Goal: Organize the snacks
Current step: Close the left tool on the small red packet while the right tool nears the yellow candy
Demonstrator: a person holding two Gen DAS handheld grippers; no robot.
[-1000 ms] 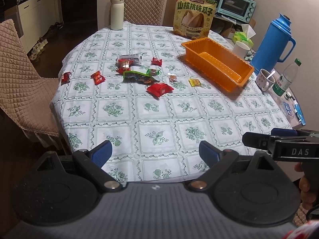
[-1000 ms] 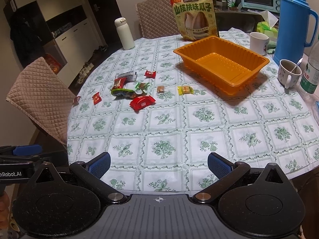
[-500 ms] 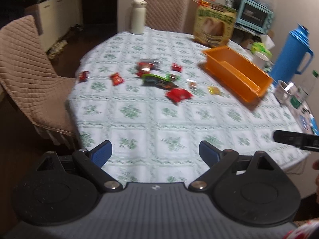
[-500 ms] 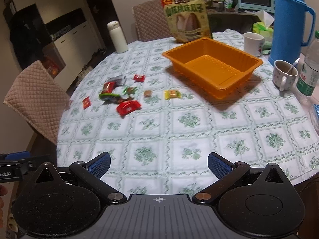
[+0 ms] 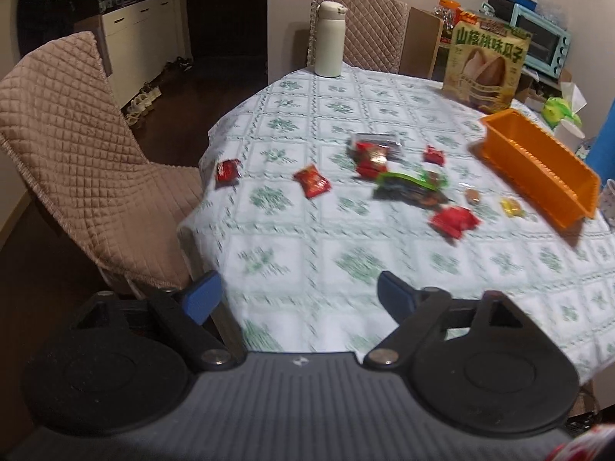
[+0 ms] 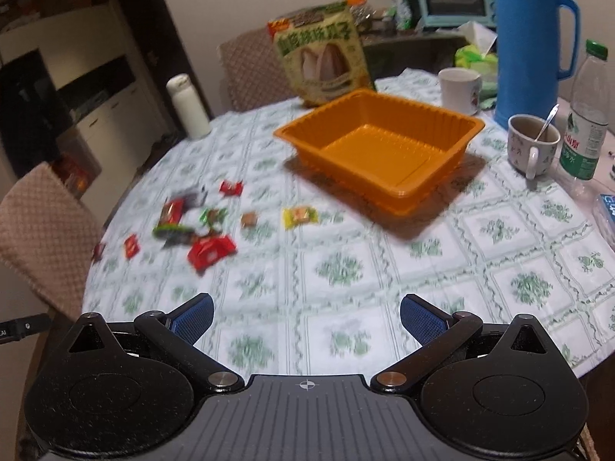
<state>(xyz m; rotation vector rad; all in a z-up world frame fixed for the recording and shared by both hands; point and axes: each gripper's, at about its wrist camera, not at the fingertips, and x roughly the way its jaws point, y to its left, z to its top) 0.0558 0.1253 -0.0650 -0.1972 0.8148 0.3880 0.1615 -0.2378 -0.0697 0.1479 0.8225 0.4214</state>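
We see a white tablecloth (image 6: 384,269) with green floral squares, an orange tray (image 6: 378,150), red snack packets (image 5: 453,221), a yellow candy (image 6: 300,216), our blue fingertips (image 6: 421,322), a blue thermos (image 6: 528,42), tan quilted chair (image 5: 73,153).

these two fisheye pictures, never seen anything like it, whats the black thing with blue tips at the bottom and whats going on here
No robot here: a person holds a two-finger gripper in each hand, and each gripper carries a wide-angle camera looking forward along its fingers. The black shape at the bottom of each picture is that gripper's own body, and the blue tips are its finger pads.

One picture comes from the left gripper, the other from the right gripper. Both are open, hold nothing, and sit at the near edge of the table.

On the tablecloth lie small loose snacks: a red packet, a yellow candy, a green wrapper and more red ones. The orange tray is empty, probably where the snacks will go. A large snack bag, blue thermos, white bottle, mugs and a water bottle stand around.
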